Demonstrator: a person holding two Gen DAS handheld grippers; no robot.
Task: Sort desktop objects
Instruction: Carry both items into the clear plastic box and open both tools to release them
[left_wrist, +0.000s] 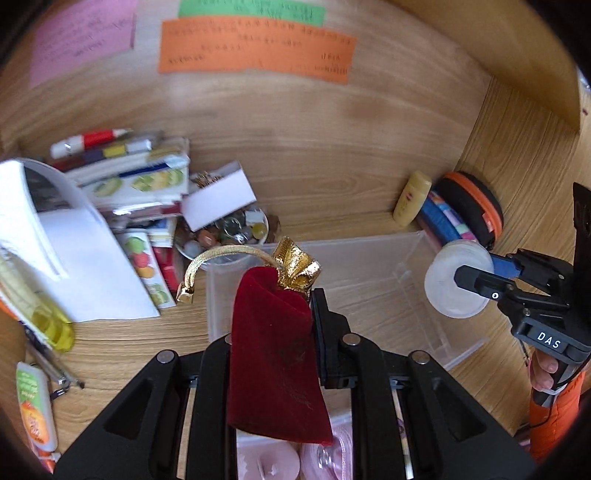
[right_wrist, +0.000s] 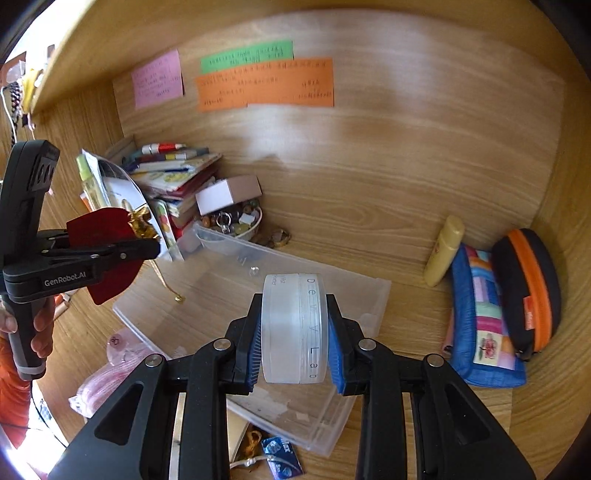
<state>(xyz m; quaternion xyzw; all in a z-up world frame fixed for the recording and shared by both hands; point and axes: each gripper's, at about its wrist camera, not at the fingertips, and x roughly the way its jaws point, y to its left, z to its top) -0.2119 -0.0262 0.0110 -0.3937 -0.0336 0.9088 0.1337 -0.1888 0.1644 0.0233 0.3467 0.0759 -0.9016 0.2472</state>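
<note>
You are carrying two things toward the clear plastic bin, which lies empty on the table in the middle of the nook. It looks like the drop-off step, so bring each load fully over the bin's open floor before you let go, and lower it close to the bottom first: the jar could roll or bounce on hard plastic.

Your left hand-held gripper is clenched tight on a red velvet pouch with a gold trim at its neck. The pouch stands up between the jaws, and its gold cord loops out toward 10 o'clock. Watch that cord; it could snag the bin's wall or drape over the bowl of beads just beyond the bin at 11 o'clock.

Your right hand-held gripper is grasping a round frosted jar on edge, blue pads pressed to its flat faces, hanging over the bin's middle. Keep the two grippers well apart as they descend, pouch side at 9 o'clock, jar side at 3 o'clock.
</note>
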